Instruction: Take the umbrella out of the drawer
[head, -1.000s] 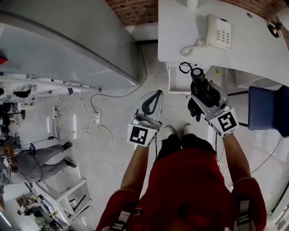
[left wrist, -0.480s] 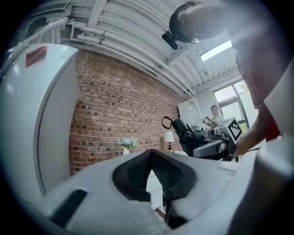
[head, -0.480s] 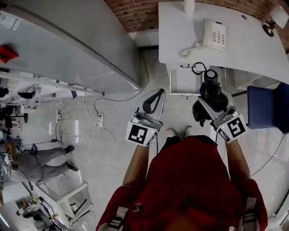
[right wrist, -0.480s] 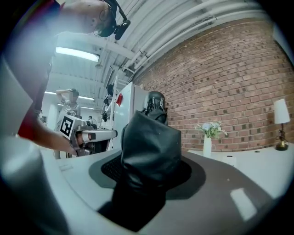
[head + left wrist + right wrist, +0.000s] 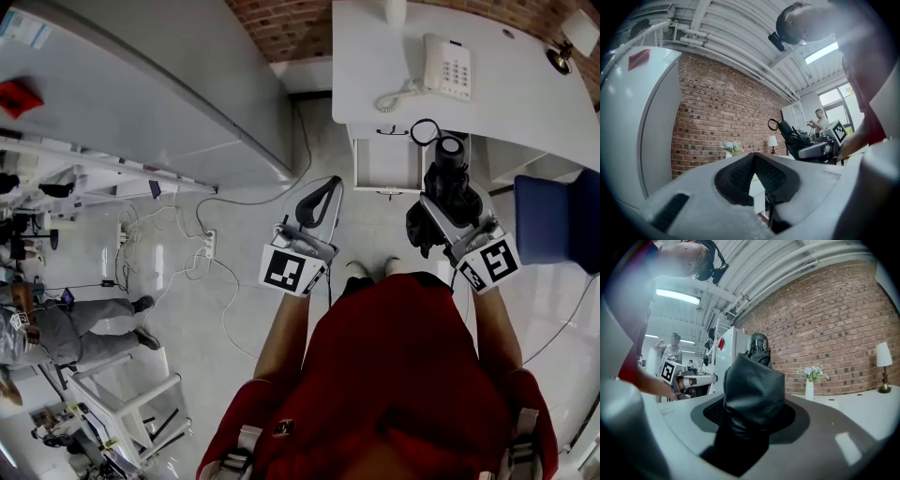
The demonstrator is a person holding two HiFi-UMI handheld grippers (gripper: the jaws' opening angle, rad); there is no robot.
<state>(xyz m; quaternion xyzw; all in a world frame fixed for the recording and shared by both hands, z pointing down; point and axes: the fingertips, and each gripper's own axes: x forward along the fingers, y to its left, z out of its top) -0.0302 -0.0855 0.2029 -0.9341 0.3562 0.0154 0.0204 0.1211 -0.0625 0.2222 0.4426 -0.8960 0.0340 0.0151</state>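
A folded black umbrella (image 5: 453, 184) with a strap loop at its far end is held level in front of the white desk (image 5: 525, 103); my right gripper (image 5: 448, 210) is shut on it. In the right gripper view the umbrella (image 5: 752, 383) fills the space between the jaws of that gripper (image 5: 750, 412). The open white drawer (image 5: 384, 171) under the desk lies just left of the umbrella. My left gripper (image 5: 329, 185) hangs level to the left, shut with nothing in it, its pads (image 5: 740, 174) meeting. From the left gripper view the umbrella (image 5: 793, 137) shows at the right.
A white telephone (image 5: 447, 66) sits on the desk. A blue chair (image 5: 555, 225) stands at the right. A tall grey cabinet (image 5: 187, 84) stands at the left, with cables and a power strip (image 5: 202, 246) on the floor. A brick wall (image 5: 291, 23) is behind.
My right gripper has risen and moved right with the umbrella, away from the drawer mouth. The left gripper has risen a little too.
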